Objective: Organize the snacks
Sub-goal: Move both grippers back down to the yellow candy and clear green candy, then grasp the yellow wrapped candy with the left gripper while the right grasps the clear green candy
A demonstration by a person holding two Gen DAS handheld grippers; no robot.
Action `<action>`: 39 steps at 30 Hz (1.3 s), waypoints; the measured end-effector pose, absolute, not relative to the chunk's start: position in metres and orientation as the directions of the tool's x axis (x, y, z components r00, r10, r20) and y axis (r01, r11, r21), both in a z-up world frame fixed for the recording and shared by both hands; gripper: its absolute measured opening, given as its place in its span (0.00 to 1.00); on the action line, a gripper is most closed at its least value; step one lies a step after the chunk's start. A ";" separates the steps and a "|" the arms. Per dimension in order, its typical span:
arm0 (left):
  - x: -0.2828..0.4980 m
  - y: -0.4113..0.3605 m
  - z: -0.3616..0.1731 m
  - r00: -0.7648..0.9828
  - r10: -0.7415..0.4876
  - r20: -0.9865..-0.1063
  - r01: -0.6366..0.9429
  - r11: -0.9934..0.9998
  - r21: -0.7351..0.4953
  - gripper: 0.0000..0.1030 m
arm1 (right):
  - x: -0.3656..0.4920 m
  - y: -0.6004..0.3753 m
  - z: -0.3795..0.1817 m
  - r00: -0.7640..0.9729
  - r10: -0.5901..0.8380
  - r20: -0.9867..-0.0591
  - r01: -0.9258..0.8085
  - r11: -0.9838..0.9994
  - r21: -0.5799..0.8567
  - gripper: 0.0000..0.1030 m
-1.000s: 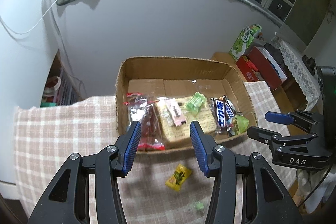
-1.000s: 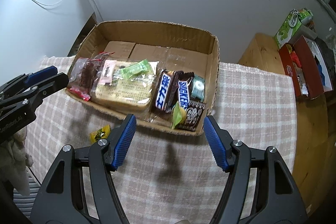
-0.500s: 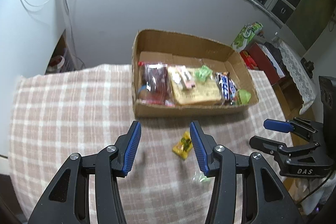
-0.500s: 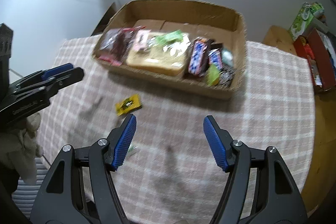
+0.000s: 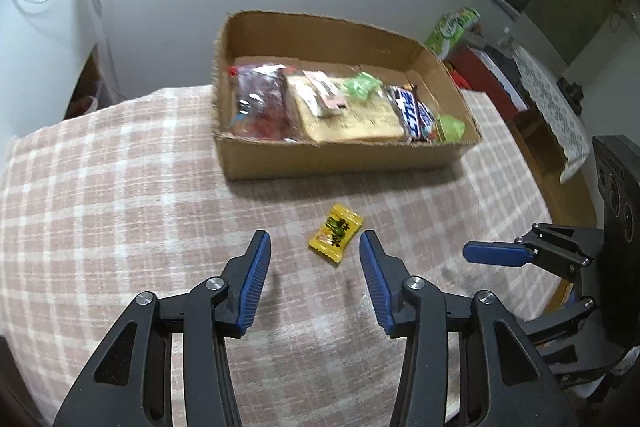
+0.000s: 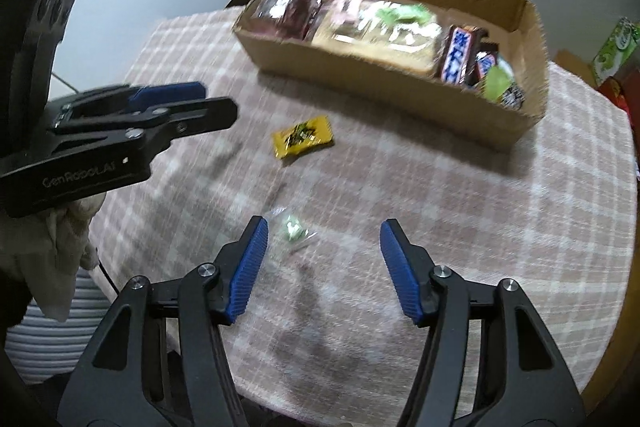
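A cardboard box [image 5: 344, 163] [image 6: 384, 83] with several snack packs in it stands on the checked tablecloth. A yellow candy packet [image 5: 336, 233] [image 6: 303, 138] lies on the cloth in front of the box. A small clear wrapper with a green sweet [image 6: 292, 229] lies nearer the table edge. My left gripper [image 5: 314, 259] [image 6: 200, 103] is open and empty, just behind the yellow packet, which lies between its fingertips. My right gripper [image 6: 322, 247] [image 5: 492, 253] is open and empty, with the green sweet near its left fingertip.
The tablecloth [image 5: 120, 207] covers a small table whose front and right edges drop off close by. A green carton [image 5: 452, 27] and a red box [image 5: 480, 75] stand on a wooden surface to the right, beyond the table. A grey wall stands behind the box.
Both grippers have pulled back from above the box and come lower toward the cloth. The yellow packet now lies between my left fingertips, and the green sweet is by my right gripper.
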State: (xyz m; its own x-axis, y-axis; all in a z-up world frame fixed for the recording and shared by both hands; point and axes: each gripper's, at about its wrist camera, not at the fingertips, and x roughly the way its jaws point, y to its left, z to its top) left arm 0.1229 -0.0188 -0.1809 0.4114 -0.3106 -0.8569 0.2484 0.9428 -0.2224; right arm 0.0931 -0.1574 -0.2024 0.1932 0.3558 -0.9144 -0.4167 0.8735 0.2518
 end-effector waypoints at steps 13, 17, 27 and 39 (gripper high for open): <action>0.140 -0.043 -0.213 0.309 -0.331 -0.892 0.367 0.906 -0.209 0.33 | 0.091 -0.147 -0.227 0.136 0.364 -0.921 -0.451 0.851 0.270 0.44; 0.143 -0.048 -0.220 0.291 -0.323 -0.901 0.390 0.900 -0.197 0.29 | 0.094 -0.146 -0.230 0.127 0.367 -0.922 -0.456 0.847 0.274 0.44; 0.149 -0.048 -0.232 0.298 -0.292 -0.909 0.401 0.902 -0.159 0.23 | 0.099 -0.137 -0.240 0.114 0.363 -0.925 -0.469 0.840 0.271 0.44; 0.148 -0.034 -0.230 0.324 -0.277 -0.905 0.361 0.920 -0.153 0.21 | 0.105 -0.113 -0.254 0.102 0.343 -0.934 -0.496 0.831 0.252 0.42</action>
State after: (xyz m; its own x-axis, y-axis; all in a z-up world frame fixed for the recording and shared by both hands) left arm 0.1485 -0.0338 -0.2298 0.3236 -0.2774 -0.9046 0.3606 0.9201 -0.1531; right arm 0.1052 -0.1131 -0.2540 0.1015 0.3433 -0.9337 -0.4958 0.8312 0.2517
